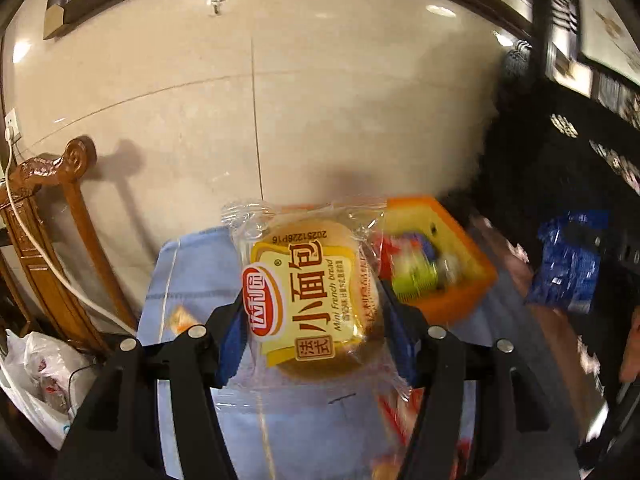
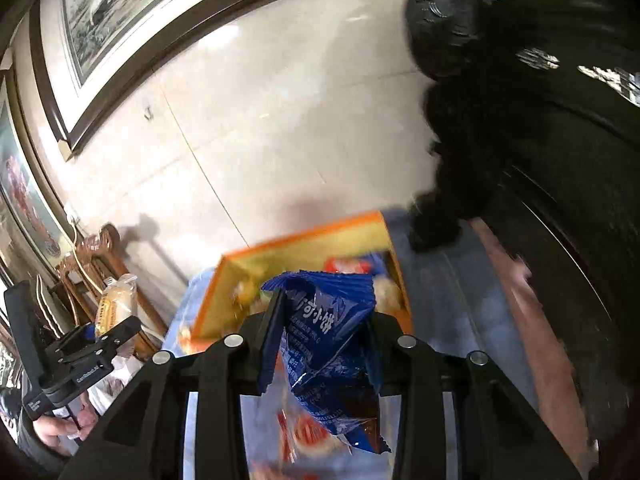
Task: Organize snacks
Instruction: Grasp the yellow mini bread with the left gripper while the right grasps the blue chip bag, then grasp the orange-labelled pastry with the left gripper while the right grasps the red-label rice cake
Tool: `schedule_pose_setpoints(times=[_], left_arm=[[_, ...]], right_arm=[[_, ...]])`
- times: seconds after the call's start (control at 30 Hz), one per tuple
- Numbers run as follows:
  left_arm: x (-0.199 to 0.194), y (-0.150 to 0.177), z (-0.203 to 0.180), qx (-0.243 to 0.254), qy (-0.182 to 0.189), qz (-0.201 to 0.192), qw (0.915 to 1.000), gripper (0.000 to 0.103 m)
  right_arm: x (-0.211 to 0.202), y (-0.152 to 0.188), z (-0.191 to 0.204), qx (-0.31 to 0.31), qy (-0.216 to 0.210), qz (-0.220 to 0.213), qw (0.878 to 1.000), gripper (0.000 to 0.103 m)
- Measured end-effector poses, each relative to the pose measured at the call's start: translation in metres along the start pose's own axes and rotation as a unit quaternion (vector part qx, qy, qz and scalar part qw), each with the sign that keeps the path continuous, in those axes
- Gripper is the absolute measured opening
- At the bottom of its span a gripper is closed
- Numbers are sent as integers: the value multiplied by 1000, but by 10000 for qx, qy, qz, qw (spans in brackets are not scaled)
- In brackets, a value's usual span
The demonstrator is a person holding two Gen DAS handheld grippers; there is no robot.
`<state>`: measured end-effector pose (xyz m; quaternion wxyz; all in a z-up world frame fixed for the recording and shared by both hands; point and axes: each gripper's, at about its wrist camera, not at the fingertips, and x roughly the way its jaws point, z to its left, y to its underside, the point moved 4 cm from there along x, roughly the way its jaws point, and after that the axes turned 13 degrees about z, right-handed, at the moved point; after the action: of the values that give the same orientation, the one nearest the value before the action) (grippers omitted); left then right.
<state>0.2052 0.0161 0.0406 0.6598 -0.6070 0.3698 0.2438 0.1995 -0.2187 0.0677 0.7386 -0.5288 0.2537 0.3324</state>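
In your left wrist view, your left claw [image 1: 312, 316] is clamped on a wrapped bread bun [image 1: 310, 292], lifted above the blue cloth [image 1: 192, 272] covering the table. The orange box [image 1: 452, 300] of snacks sits just beyond it to the right, and farther right a blue snack packet [image 1: 568, 264] hangs in the air.

In your right wrist view, your right claw [image 2: 324, 328] pinches that blue snack packet [image 2: 332, 344], held in front of the orange box [image 2: 296, 240]. At far left, your left claw [image 2: 100, 332] carries the bread bun [image 2: 116, 304].
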Motion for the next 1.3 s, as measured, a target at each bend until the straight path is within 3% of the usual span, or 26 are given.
schedule_pose_setpoints(times=[0.17,0.23,0.27,0.3,0.37,0.4,0.5,0.63,0.7,0.77,0.83,0.97,1.07,1.13,1.2,1.23,1.3], left_arm=[[19,-43,-7,-33,23,61,10000,58],[31,-52,-9,81,-116,23,9999,62],[37,-57,-9,60,-244,-10,9997,94],[44,-59,-6,-18,-395,-25,9992,96],[53,-55,-5,137,-564,-47,9983,99],[56,-51,-5,319,-615,3,9976,99],[69,-27,20,455,-1228,215,9912,99],[93,9,78,-109,-1404,725,9874,99],[115,28,114,-594,-1476,1154,9805,99],[129,40,138,-927,-1315,1312,9782,99],[143,49,155,-1037,-1302,1301,9774,99],[176,50,165,-943,-1291,1439,9766,99],[200,57,170,-1144,-1286,1702,9703,99],[226,58,179,-1434,-1328,1904,9620,99],[249,63,191,-1844,-1345,2288,9463,99],[256,66,196,-2090,-1155,2331,9427,99],[255,65,200,-2331,-1210,2242,9385,99]], right_arm=[[44,-55,7,-28,-40,10,10000,35],[65,-74,10,-60,-253,61,9996,40],[77,-82,12,-171,-300,111,9993,67],[81,-84,14,-200,-163,139,9996,99],[88,-82,15,-226,251,154,9993,100],[88,-75,17,-368,183,242,9989,99],[78,-38,12,-460,300,386,9977,99],[86,37,9,-551,265,932,9938,99],[107,72,10,-618,564,1321,9877,99],[127,99,10,-629,762,1515,9835,99],[155,120,13,-601,646,1835,9791,99],[187,134,17,-566,566,2059,9753,99],[202,142,19,-731,688,2120,9721,99],[215,151,18,-814,786,2288,9669,99],[223,155,16,-838,801,2372,9645,100],[225,157,16,-877,825,2353,9644,100],[226,159,19,-1014,911,2303,9635,100]])
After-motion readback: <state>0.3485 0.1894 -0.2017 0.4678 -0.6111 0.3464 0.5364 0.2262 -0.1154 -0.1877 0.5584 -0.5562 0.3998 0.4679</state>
